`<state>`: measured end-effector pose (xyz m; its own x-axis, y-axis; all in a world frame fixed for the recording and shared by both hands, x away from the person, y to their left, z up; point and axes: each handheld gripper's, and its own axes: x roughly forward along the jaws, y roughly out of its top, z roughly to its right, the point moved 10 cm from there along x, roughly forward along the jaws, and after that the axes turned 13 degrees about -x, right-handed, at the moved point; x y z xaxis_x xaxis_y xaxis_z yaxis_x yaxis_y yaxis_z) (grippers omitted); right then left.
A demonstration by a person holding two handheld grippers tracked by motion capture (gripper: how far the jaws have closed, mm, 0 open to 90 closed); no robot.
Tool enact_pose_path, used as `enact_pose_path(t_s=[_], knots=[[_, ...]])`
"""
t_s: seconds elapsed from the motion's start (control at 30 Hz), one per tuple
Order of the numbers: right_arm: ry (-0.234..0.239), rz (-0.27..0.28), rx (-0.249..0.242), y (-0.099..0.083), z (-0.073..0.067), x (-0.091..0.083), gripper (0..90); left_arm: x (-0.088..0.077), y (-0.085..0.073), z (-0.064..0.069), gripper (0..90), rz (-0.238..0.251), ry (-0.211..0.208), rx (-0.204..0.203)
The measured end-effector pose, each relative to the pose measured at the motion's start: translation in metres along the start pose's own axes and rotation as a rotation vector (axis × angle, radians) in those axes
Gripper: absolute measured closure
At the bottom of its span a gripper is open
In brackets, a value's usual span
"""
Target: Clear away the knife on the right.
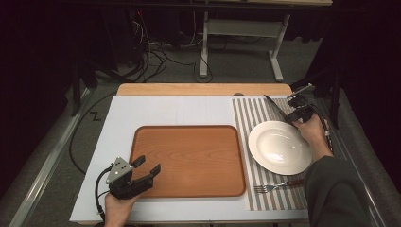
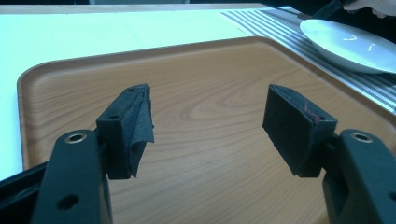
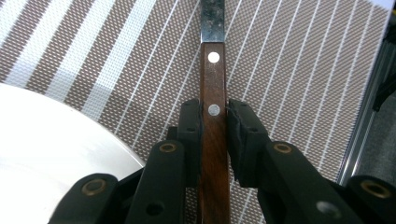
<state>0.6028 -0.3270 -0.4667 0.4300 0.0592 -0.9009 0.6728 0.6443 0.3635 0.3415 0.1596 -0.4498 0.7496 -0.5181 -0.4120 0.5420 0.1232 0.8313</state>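
A knife [image 3: 214, 93] with a dark wooden riveted handle and a steel blade [image 1: 273, 104] lies along the striped placemat [image 1: 250, 113] behind the white plate [image 1: 280, 146]. My right gripper [image 3: 214, 126] is shut on the knife's handle, one jaw on each side; in the high view it is at the far right [image 1: 297, 112]. My left gripper [image 1: 147, 166] stands open over the near left corner of the wooden tray [image 1: 189, 161], with nothing between its jaws [image 2: 208, 121]. A fork [image 1: 274, 186] with a wooden handle lies on the placemat in front of the plate.
The tray rests on a white sheet [image 1: 156, 111] covering the wooden table [image 1: 203, 89]. The plate's rim [image 3: 70, 140] lies just left of the knife. A metal rail [image 3: 359, 140] runs along the table's right edge. Cables and a stand sit on the floor beyond.
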Motion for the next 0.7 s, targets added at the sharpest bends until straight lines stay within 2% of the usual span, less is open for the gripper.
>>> enact_pose_path(t_s=[0.3, 0.5, 0.63, 0.7], knots=[[0.001, 0.014, 0.004, -0.005, 0.001, -0.015, 77.3, -0.001, 0.001, 0.000, 33.4, 0.007, -0.002, -0.002], [0.003, 0.052, 0.052, -0.009, 0.007, -0.035, 77.3, -0.003, 0.002, 0.000, 33.4, 0.011, -0.006, -0.004], [0.003, 0.062, 0.044, -0.010, 0.005, -0.042, 77.3, -0.004, 0.003, 0.000, 33.4, 0.014, -0.007, -0.004], [0.013, 0.082, 0.038, -0.009, -0.001, -0.050, 77.3, -0.004, 0.003, 0.000, 33.4, 0.014, -0.008, -0.004]])
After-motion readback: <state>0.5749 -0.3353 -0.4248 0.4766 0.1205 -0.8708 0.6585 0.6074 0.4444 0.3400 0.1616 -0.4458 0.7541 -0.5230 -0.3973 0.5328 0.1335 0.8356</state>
